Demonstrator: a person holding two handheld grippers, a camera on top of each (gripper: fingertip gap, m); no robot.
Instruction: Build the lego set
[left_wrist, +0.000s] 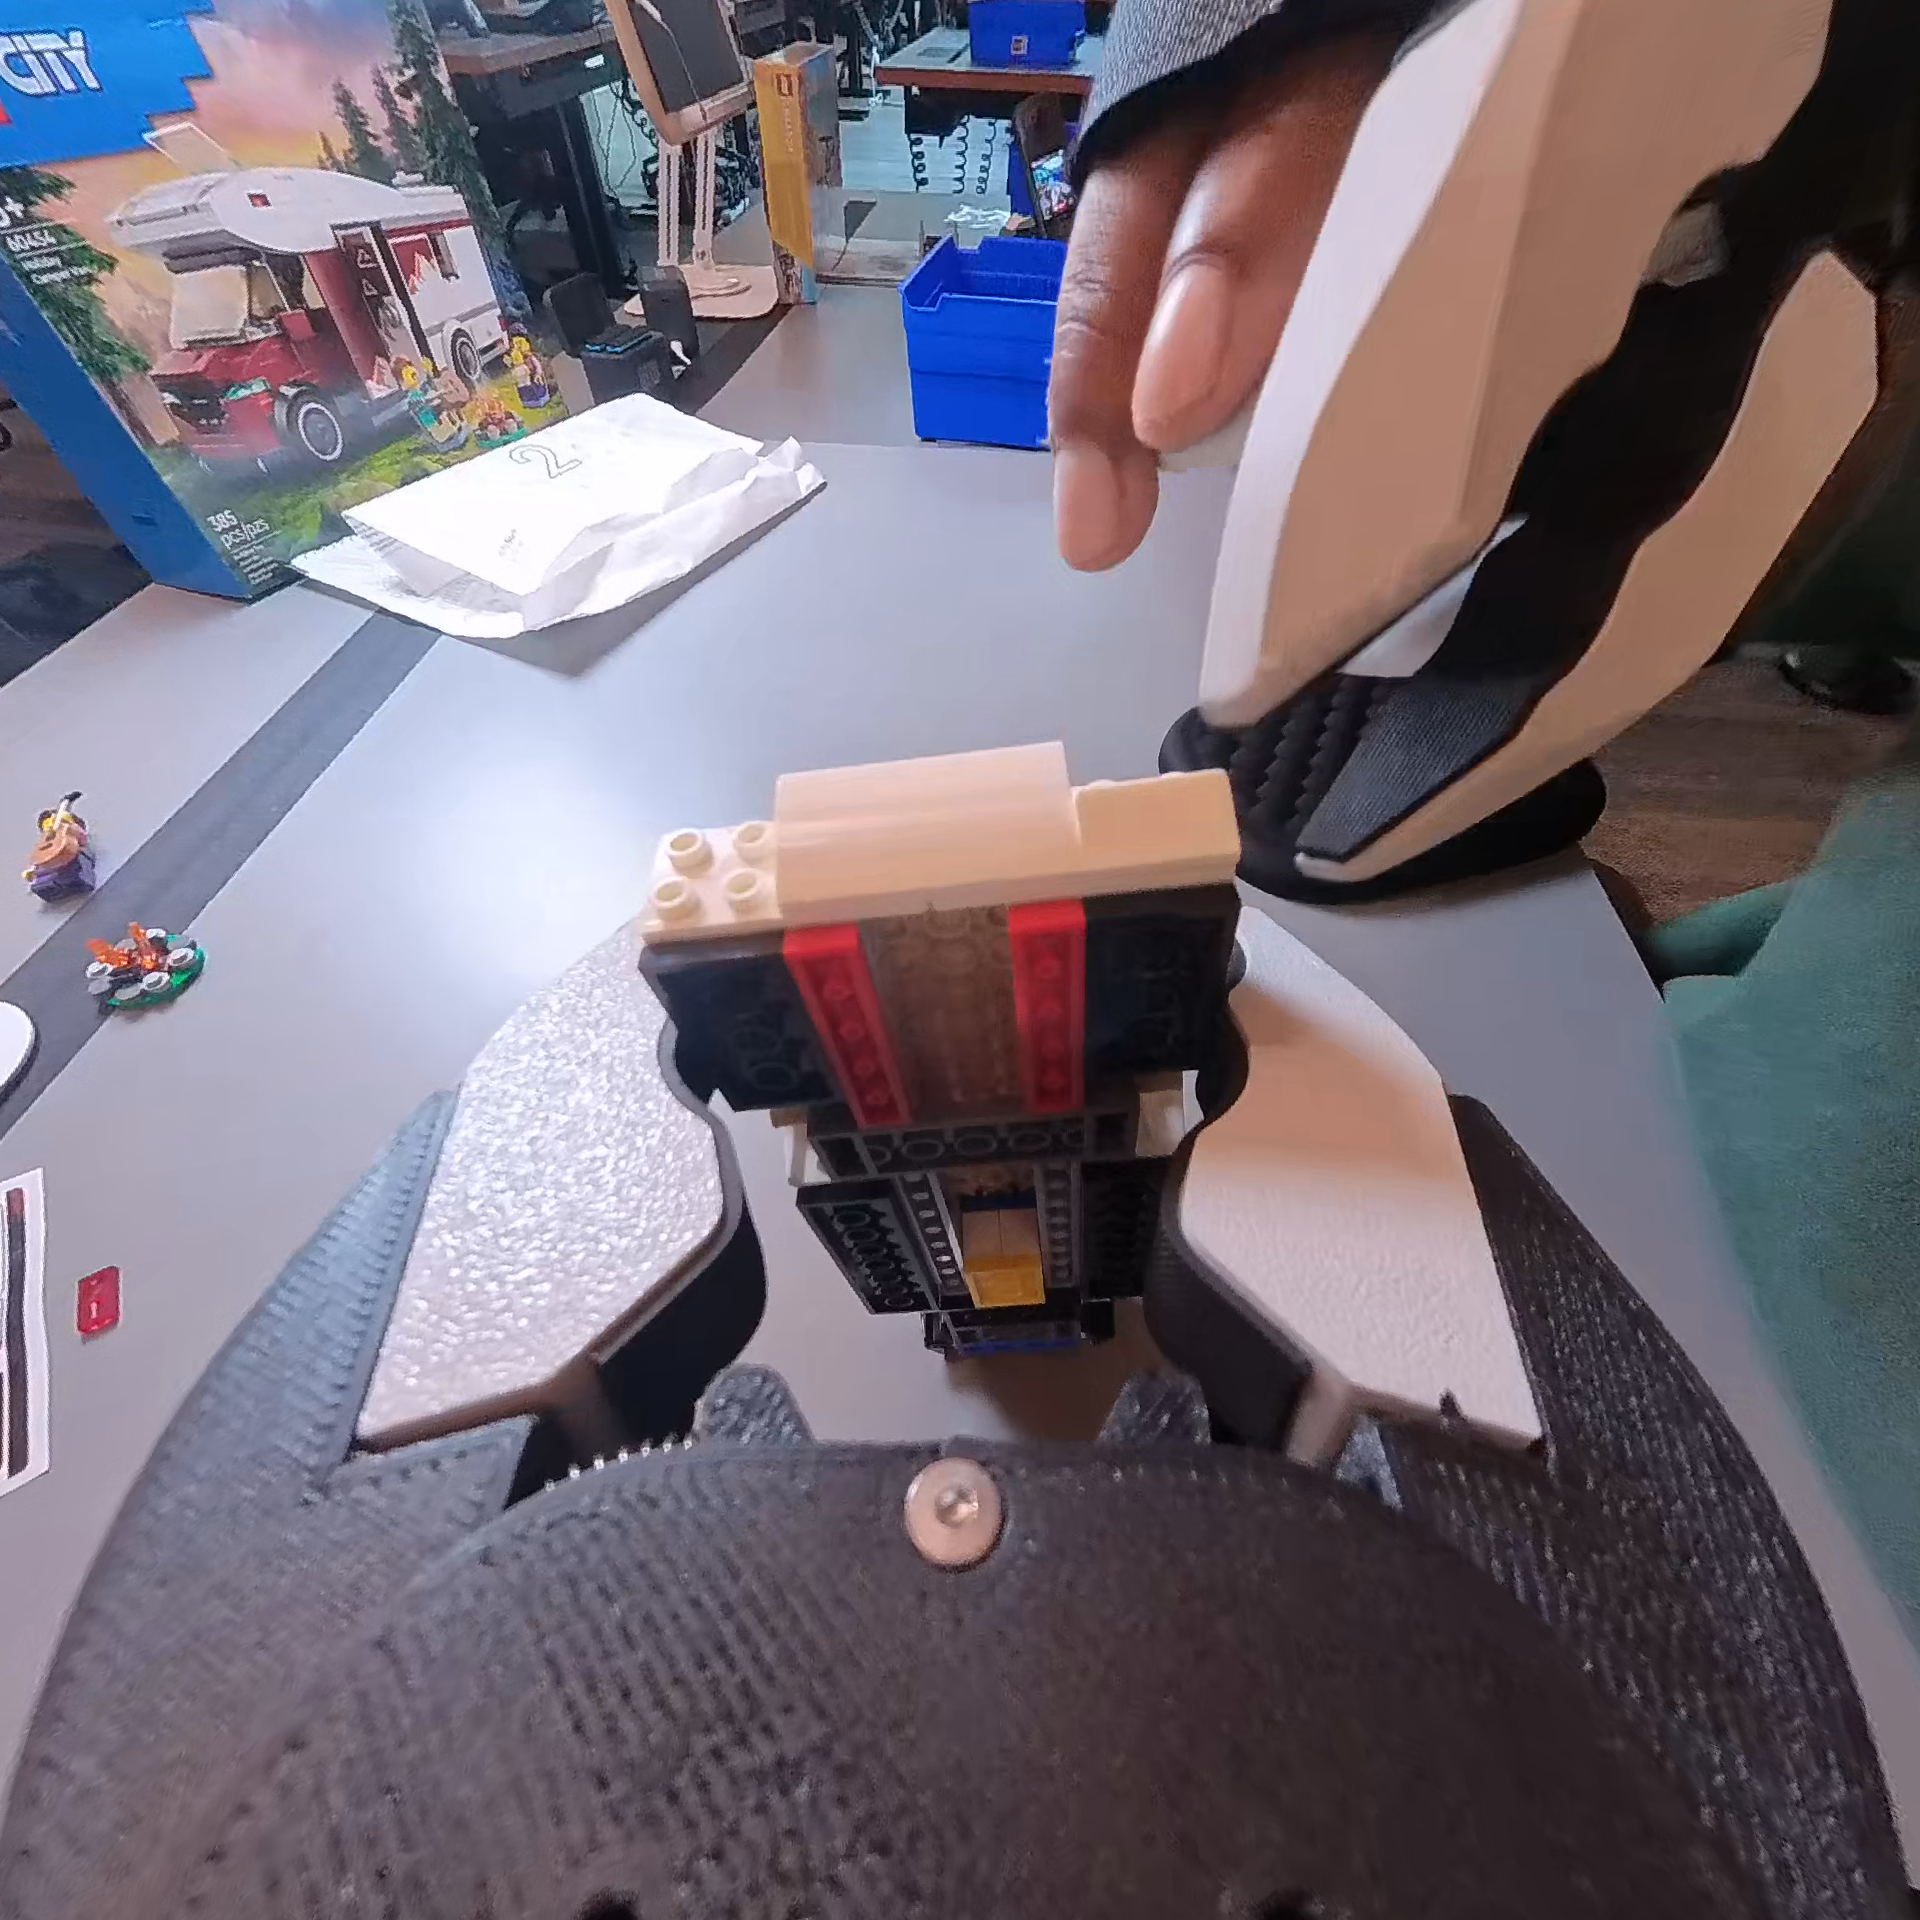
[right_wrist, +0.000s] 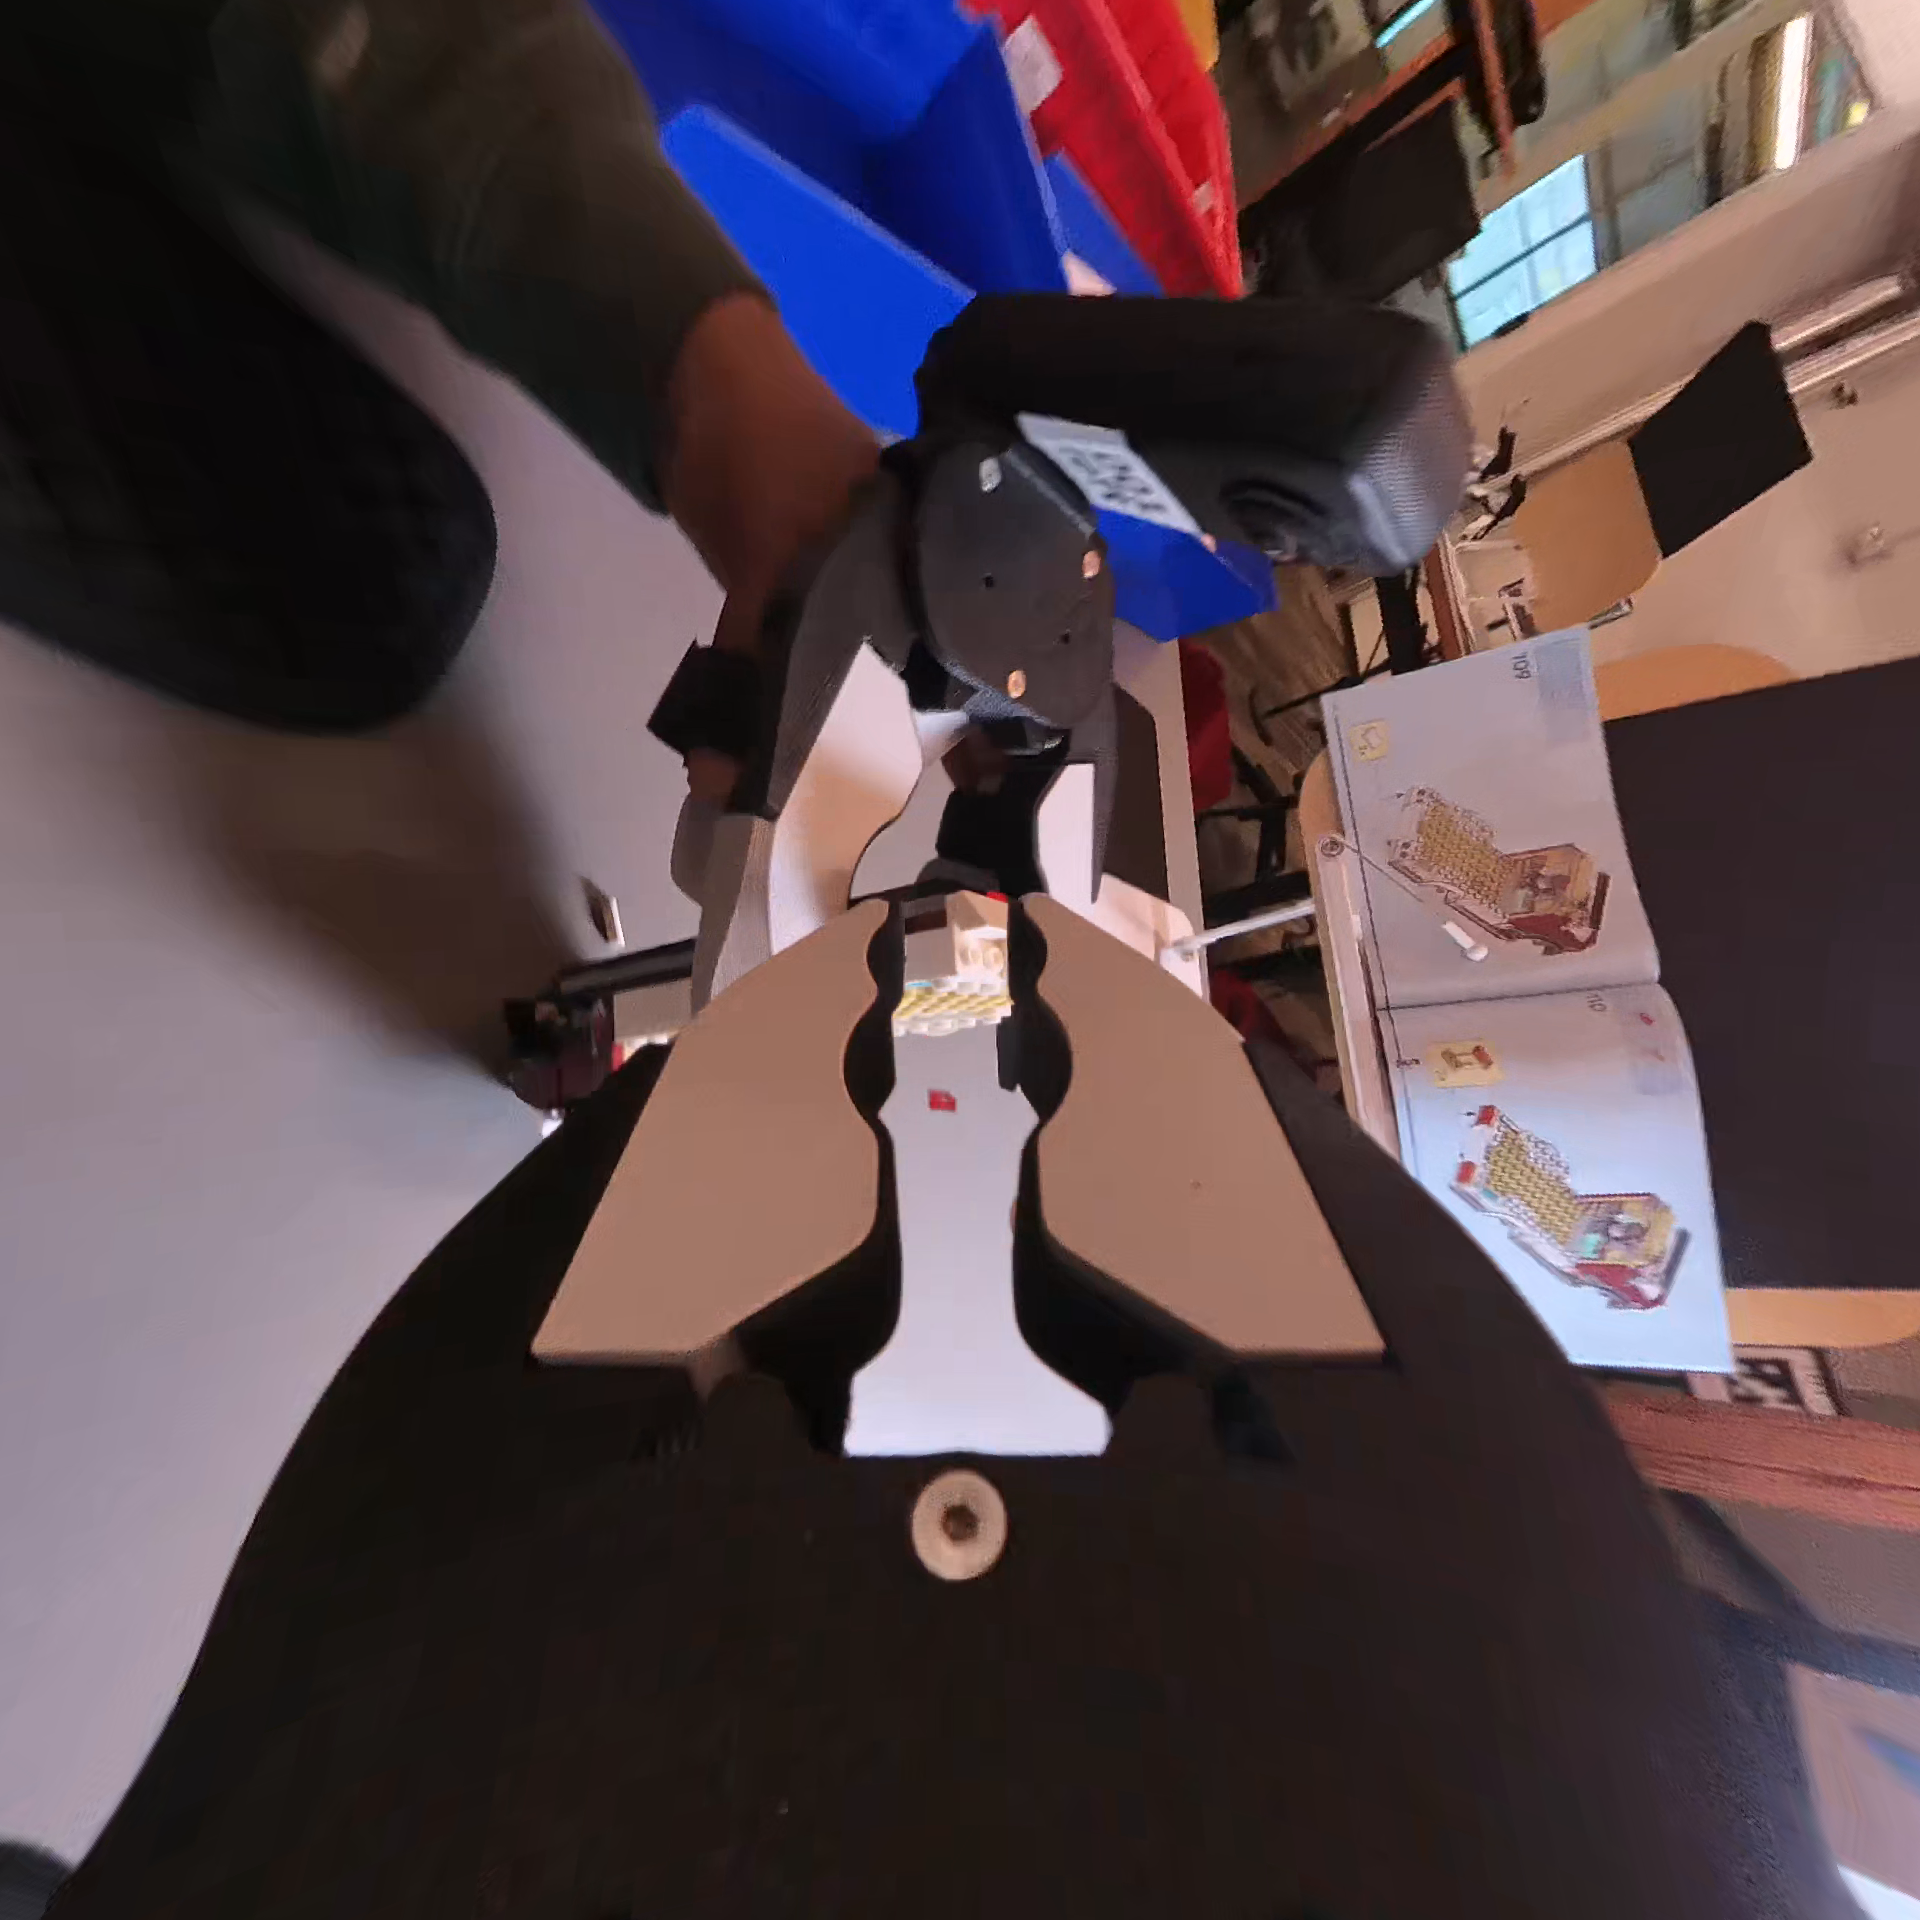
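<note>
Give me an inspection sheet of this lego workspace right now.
Surface: grey table, mostly bare.
Job's things: lego build, underside toward the camera, in the left tool; open instruction booklet propped nearby.
Clutter: set box, white paper bag, minifigure, campfire piece, small red piece, sticker sheet.
Grippers: left tool shut on the build; right tool open, facing it.
Cables: nothing seen.
Surroundings: blue bins, desks.
</note>
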